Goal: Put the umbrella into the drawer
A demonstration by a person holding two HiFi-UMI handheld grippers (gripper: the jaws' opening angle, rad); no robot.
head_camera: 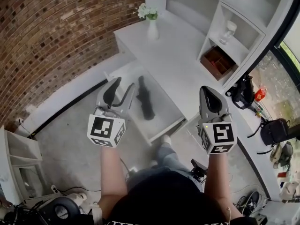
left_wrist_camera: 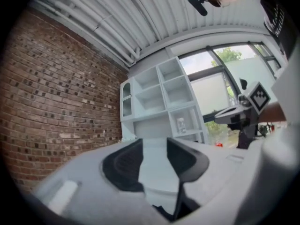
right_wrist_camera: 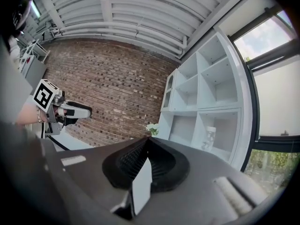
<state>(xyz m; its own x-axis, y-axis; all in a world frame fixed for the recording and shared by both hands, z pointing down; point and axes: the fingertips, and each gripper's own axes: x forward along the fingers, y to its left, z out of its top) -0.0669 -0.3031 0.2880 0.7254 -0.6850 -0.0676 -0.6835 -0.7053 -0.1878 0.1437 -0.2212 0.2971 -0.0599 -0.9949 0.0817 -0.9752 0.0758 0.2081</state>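
Observation:
A black folded umbrella (head_camera: 146, 103) lies lengthwise inside the pulled-out white drawer (head_camera: 165, 109) below the counter. My left gripper (head_camera: 123, 86) hovers above the drawer's left side, a little left of the umbrella; its jaws stand apart with nothing between them, as the left gripper view (left_wrist_camera: 154, 146) also shows. My right gripper (head_camera: 209, 93) hangs over the drawer's right front corner, off to the umbrella's right. Its jaws meet at the tips and hold nothing (right_wrist_camera: 146, 142). Both grippers point level toward the shelf wall.
A white vase of flowers (head_camera: 152, 22) stands on the white counter (head_camera: 187, 64). The shelf unit behind holds a glass jar (head_camera: 228, 31) and a brown box (head_camera: 216, 61). A brick wall (head_camera: 56, 36) runs left. Bags (head_camera: 274, 130) lie on the floor at right.

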